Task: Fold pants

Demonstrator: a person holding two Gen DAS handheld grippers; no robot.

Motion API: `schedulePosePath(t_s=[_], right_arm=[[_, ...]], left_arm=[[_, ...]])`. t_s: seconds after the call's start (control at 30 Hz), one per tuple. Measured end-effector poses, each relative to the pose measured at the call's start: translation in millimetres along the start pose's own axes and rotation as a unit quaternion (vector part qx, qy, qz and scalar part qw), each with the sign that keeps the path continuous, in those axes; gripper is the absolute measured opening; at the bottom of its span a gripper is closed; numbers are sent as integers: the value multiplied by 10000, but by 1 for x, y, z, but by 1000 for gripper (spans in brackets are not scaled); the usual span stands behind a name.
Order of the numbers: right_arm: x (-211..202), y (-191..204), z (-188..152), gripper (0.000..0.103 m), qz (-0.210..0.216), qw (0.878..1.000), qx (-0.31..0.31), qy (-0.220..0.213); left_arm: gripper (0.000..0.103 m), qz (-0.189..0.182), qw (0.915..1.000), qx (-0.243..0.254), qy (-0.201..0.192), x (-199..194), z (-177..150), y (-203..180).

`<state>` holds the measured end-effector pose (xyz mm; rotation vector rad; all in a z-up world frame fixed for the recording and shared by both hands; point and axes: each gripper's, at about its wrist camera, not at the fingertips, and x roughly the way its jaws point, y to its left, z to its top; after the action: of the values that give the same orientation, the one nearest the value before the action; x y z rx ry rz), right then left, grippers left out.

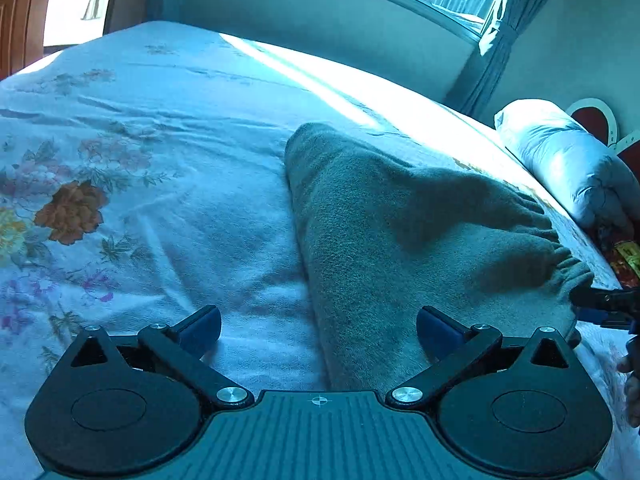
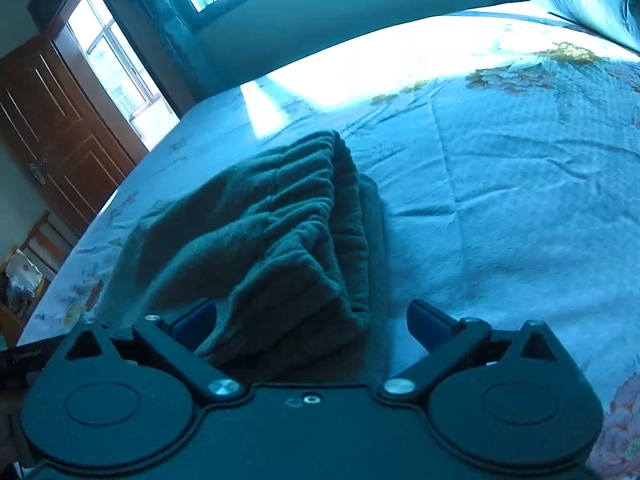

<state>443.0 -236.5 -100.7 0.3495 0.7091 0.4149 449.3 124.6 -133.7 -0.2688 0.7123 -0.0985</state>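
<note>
Grey-green fleece pants (image 1: pixel 408 236) lie folded on the floral bed sheet (image 1: pixel 168 184), with the gathered waistband toward the right. My left gripper (image 1: pixel 319 330) is open, its jaws wide apart just above the pants' near end, holding nothing. In the right wrist view the pants (image 2: pixel 276 232) lie bunched with the elastic waistband toward me. My right gripper (image 2: pixel 312 322) is open, its jaws spread on either side of the waistband edge. The right gripper also shows at the right edge of the left wrist view (image 1: pixel 608 306), beside the waistband.
A rolled white duvet (image 1: pixel 568 164) lies at the head of the bed on the right. A wall with a window and curtain (image 1: pixel 492 36) runs behind the bed. A brown door (image 2: pixel 60 136) stands at the left in the right wrist view.
</note>
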Motion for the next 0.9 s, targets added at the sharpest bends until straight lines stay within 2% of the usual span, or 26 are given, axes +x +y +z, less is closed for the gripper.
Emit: schedulePosePath(t_s=[0.1,0.17,0.3,0.4,0.47,0.63,0.8,0.9], right_arm=[[-64,19,-21,97,16,9977,-152,-654],[-107,31,-42,97,-106,9953,-299,-913],[-162,64,-88,97,-244,9926,-964,-695],[-201,90,-117,97,-388,9899,-1204,-644],[-225,106,-129,97,-468,9882,-1280,-700],[-269,139,-145,97,-443,9857,-1352,-902],[-311,166,-156,97,-534,9780,-1596,-1234],[-332,174,-159,97,-397,9777,-1550,-1363]], left_arm=[[103,390,9979,446,-266,-64,-26,-14],[103,589,9962,467,-432,-107,-45,-21],[103,756,9941,395,-677,-180,-83,-21],[103,877,9919,341,-858,-229,-106,-23],[103,631,9937,235,-893,-258,-118,-29],[103,524,9906,403,-1199,-323,-141,-65],[103,500,9849,636,-1531,-380,-155,-101],[103,223,9861,582,-1541,-403,-160,-114]])
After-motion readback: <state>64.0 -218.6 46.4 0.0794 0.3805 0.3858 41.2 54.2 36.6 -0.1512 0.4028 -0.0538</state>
